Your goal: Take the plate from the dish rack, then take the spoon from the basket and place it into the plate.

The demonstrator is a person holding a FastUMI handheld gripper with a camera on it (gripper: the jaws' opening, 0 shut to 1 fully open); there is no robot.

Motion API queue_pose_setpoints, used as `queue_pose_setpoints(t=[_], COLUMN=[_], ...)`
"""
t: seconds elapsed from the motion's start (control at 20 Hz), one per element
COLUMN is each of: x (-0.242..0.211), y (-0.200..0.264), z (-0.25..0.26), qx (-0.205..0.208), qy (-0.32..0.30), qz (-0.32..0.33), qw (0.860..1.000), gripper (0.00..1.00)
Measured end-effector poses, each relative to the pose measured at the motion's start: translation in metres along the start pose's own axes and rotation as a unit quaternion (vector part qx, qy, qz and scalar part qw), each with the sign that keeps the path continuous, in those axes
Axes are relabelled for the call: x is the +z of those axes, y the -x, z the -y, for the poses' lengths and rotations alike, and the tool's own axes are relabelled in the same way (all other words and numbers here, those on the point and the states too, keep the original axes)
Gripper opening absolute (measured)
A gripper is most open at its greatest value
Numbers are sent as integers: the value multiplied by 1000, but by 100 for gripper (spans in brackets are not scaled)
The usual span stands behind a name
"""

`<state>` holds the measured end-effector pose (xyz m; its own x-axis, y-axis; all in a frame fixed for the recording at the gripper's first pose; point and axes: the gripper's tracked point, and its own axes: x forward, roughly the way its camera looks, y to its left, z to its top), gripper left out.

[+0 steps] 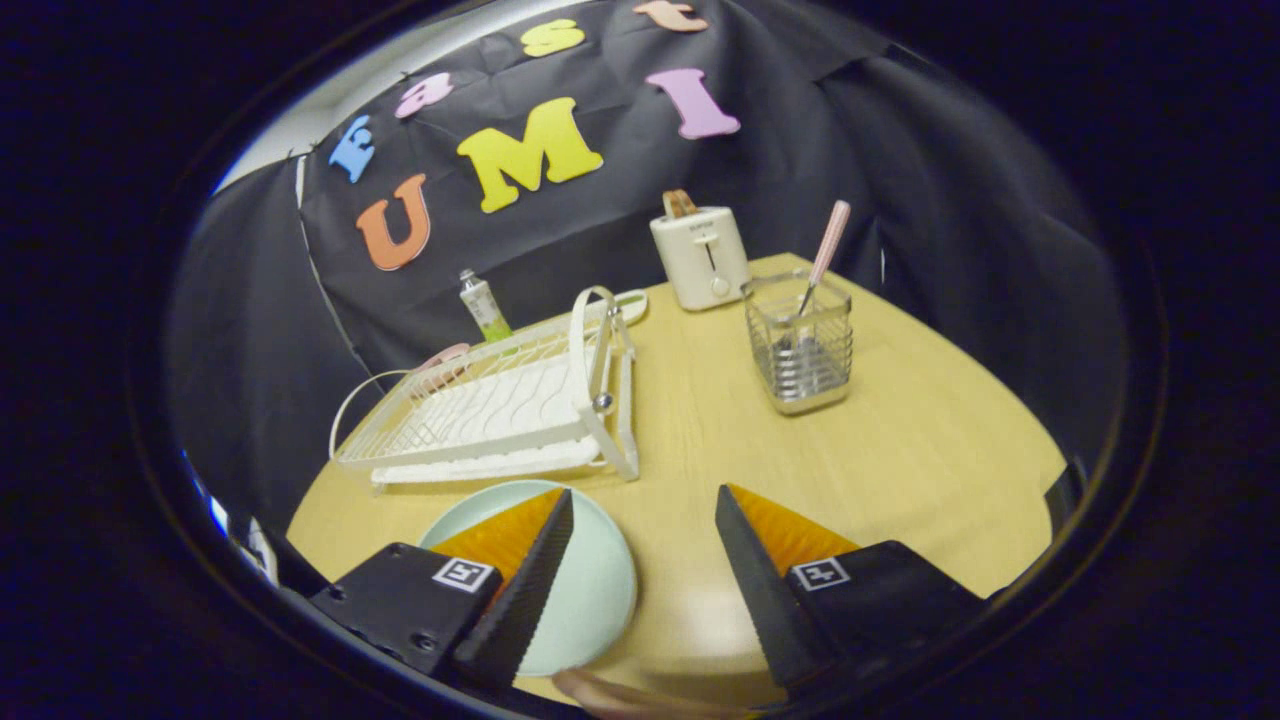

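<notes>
Round light-wood table (900, 450) extending ahead of the tool. White wire dish rack (500, 410) on its white drip tray, ahead and left of the fingers. Pale green round plate (590, 580) flat on the table, under and just beside the left finger, in front of the rack. Cream toaster (700, 255) far ahead, near the wall. Clear square basket (802, 345) with metal ribs, ahead and right, holding a pink-handled spoon (825, 255) leaning upright. Small green-and-white tube (483, 305) beyond the rack. Gripper (643, 505) spread wide, holding nothing.
</notes>
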<state>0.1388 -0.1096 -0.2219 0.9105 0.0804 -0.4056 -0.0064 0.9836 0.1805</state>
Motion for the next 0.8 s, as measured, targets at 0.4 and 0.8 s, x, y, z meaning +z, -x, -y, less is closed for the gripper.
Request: queue_pose_setpoints(t=[0.4, 0.8], x=[69, 135], y=[-9, -74], z=[65, 122], qx=[-38, -39], qy=[36, 45], qz=[111, 114], qw=[992, 992], gripper=[100, 100])
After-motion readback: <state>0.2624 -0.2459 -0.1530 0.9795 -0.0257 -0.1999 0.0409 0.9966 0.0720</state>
